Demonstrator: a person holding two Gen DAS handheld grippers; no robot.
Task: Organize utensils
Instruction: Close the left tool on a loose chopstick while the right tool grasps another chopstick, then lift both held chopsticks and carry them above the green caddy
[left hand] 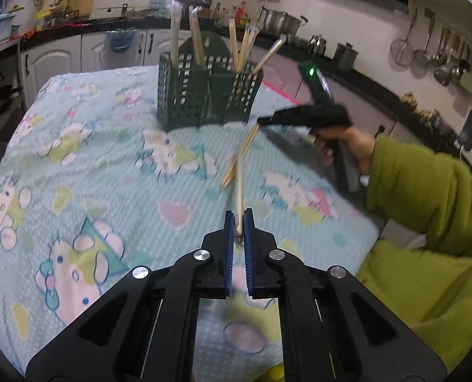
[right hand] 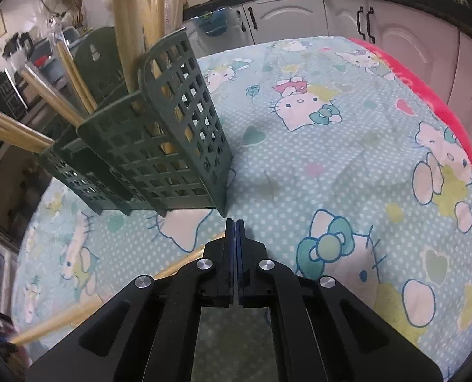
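A dark green slotted utensil holder (left hand: 204, 92) stands on the table with several wrapped wooden chopstick pairs (left hand: 239, 47) upright in it. It fills the left of the right wrist view (right hand: 159, 146). My left gripper (left hand: 239, 219) is shut on a pale chopstick pair (left hand: 239, 187) that points toward the holder. More chopsticks (left hand: 239, 156) lie on the cloth beyond it. My right gripper (left hand: 261, 120) hovers by the holder's right side; in its own view (right hand: 236, 222) the jaws are shut and empty. A chopstick (right hand: 86, 308) runs under it at the lower left.
The table wears a light blue cartoon-cat cloth (left hand: 92, 159) with a pink edge (right hand: 426, 95). White cabinets (right hand: 283, 16) and a dark counter ring the table. Ladles and strainers (left hand: 436, 54) hang on the right wall. A green sleeve (left hand: 426, 210) crosses the right.
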